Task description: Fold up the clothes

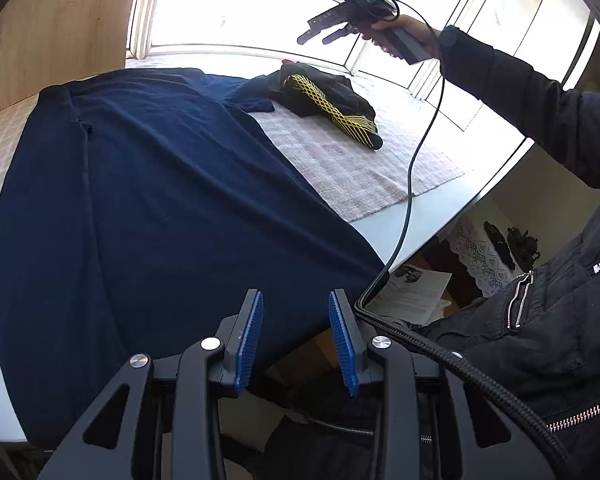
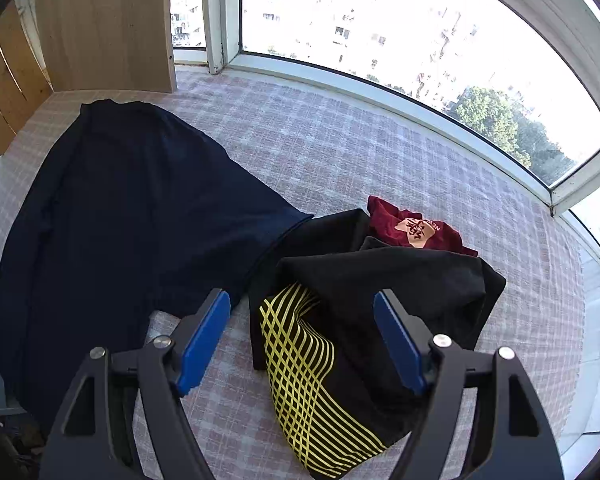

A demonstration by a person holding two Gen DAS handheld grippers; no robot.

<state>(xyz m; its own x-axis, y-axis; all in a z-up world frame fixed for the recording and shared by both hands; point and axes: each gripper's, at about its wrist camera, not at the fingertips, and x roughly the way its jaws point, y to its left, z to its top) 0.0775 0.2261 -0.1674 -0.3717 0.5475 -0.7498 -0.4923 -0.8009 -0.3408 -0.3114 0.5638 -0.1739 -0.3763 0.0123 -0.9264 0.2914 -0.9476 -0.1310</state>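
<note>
Spreading navy shirt (image 1: 160, 200) done; left tongs (image 1: 296, 340) apart over its hem, right tongs (image 2: 302, 340) wide above black-yellow garment (image 2: 340, 340), empty. Next: grip hem, fold.

Navy shirt (image 1: 160, 200) matt knit cloth; checked cover (image 2: 340, 152) woven (rough); cabinet (image 2: 104, 20) pale wood.

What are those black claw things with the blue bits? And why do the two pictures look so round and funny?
They are grabbers, and a person holds one in each hand. Each carries a tiny camera that bends the picture round. One picture looks out from the left gripper, the other from the right gripper. Both are open and hold nothing. On the checked cloth lies a big navy shirt spread flat. Beside it sit a crumpled black garment with yellow lines and a dark red one, all waiting to be folded.
</note>
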